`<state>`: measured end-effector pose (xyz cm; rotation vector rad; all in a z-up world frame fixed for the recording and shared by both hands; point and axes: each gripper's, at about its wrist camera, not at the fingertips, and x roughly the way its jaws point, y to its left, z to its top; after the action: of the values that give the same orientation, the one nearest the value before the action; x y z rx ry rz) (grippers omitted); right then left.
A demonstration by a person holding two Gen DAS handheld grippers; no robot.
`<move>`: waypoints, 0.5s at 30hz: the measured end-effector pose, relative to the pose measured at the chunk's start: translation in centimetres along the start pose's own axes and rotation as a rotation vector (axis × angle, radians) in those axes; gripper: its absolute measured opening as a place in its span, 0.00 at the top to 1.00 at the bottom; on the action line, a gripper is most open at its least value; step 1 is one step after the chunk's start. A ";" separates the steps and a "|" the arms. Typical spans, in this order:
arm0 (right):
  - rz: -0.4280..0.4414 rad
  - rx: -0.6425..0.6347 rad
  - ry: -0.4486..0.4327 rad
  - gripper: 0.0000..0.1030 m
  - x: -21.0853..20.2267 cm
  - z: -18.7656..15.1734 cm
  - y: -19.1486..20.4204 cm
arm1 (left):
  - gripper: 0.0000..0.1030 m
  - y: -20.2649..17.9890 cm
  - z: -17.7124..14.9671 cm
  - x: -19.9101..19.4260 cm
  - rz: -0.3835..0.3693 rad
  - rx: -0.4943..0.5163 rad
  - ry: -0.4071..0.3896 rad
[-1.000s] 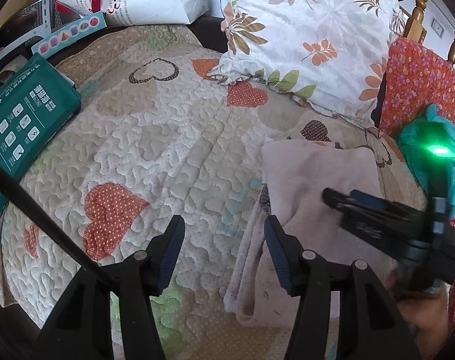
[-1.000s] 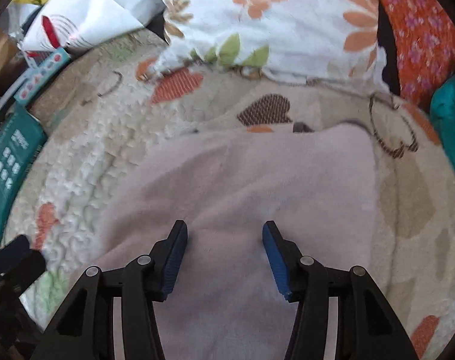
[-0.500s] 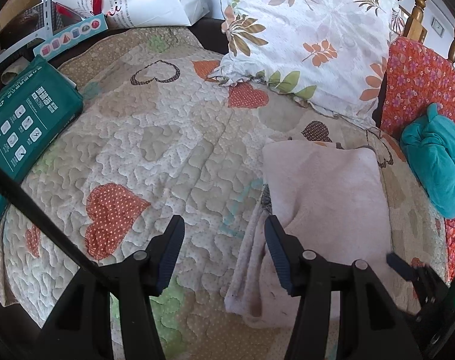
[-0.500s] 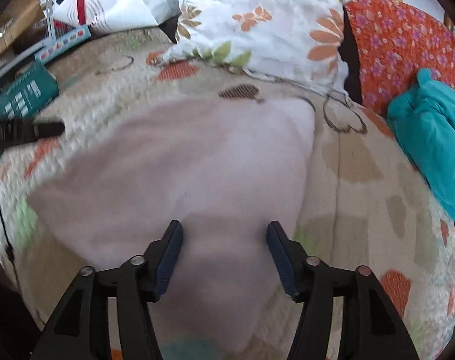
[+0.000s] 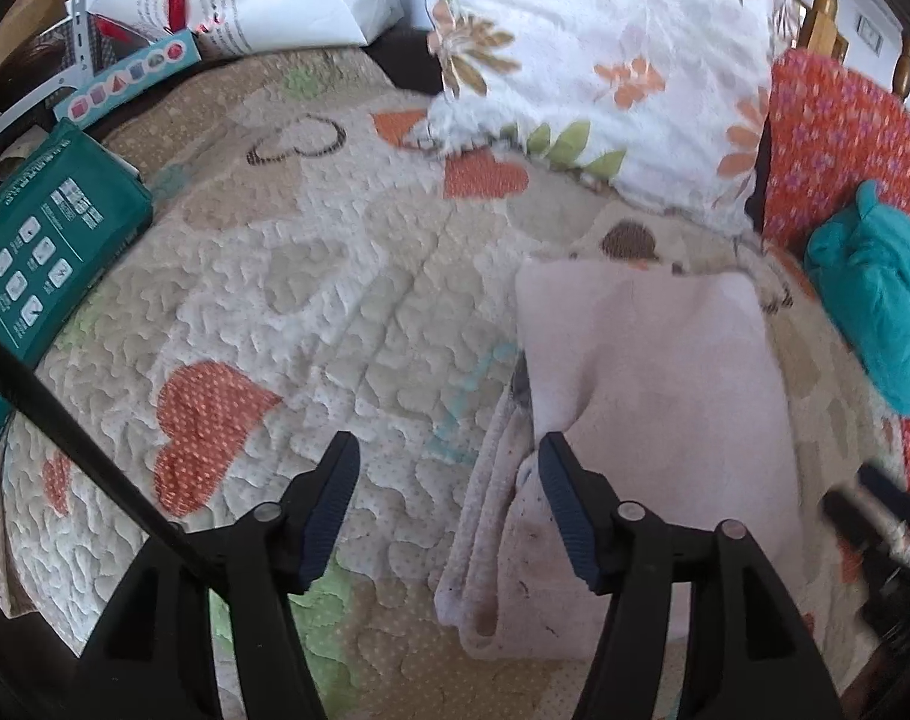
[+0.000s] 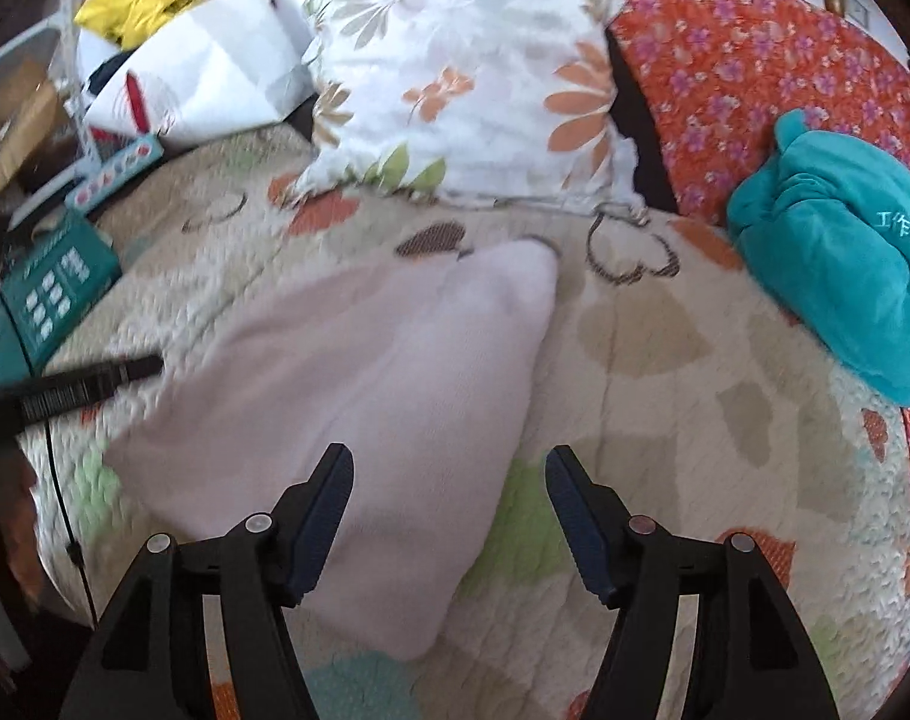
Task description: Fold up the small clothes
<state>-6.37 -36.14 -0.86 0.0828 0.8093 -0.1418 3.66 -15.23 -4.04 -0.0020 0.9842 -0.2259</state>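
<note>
Your pink garment [image 5: 653,396] lies folded on the bed [image 5: 311,300]; the teal one [image 6: 845,276] waits. Both tongs, left [image 5: 443,510] and right [image 6: 449,516], are opening, empty.

There's the pale pink garment [image 5: 653,372], folded into a neat rectangle and lying flat on the quilted bed [image 5: 311,300]. Its left edge shows stacked layers, slightly soiled. A teal garment [image 6: 839,276] sits bundled well apart, against the orange cushion [image 6: 773,72].

Soft, matt pink cloth garment [image 5: 653,372] lies on a puckered, stitched quilt [image 5: 311,300]; the teal bundle [image 6: 839,276] looks fleecy, the headboard [image 5: 827,6] varnished wood, the green package [image 5: 41,240] glossy plastic.
</note>
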 end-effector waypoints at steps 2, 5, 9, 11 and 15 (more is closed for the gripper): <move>0.005 0.033 0.009 0.31 0.5 0.6 -0.6 | 0.40 -0.4 -0.4 1.3 0.013 0.015 0.051; 0.014 0.072 0.026 0.31 1.5 1.0 -1.3 | 0.33 -0.9 -1.0 3.0 0.022 0.038 0.123; 0.029 0.126 0.041 0.31 3.1 2.3 -2.6 | 0.33 -0.5 -0.8 2.6 -0.010 0.009 0.120; 0.068 0.189 0.061 0.31 4.2 3.1 -3.6 | 0.33 0.2 -0.4 1.5 -0.054 -0.034 0.068; 0.205 0.354 0.120 0.26 7.4 3.6 -6.1 | 0.28 1.5 0.2 1.7 -0.082 -0.105 0.066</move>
<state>0.31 -43.34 -3.84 0.5110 0.8840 -0.0861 5.06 -14.09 -5.48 -0.1321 1.0621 -0.2502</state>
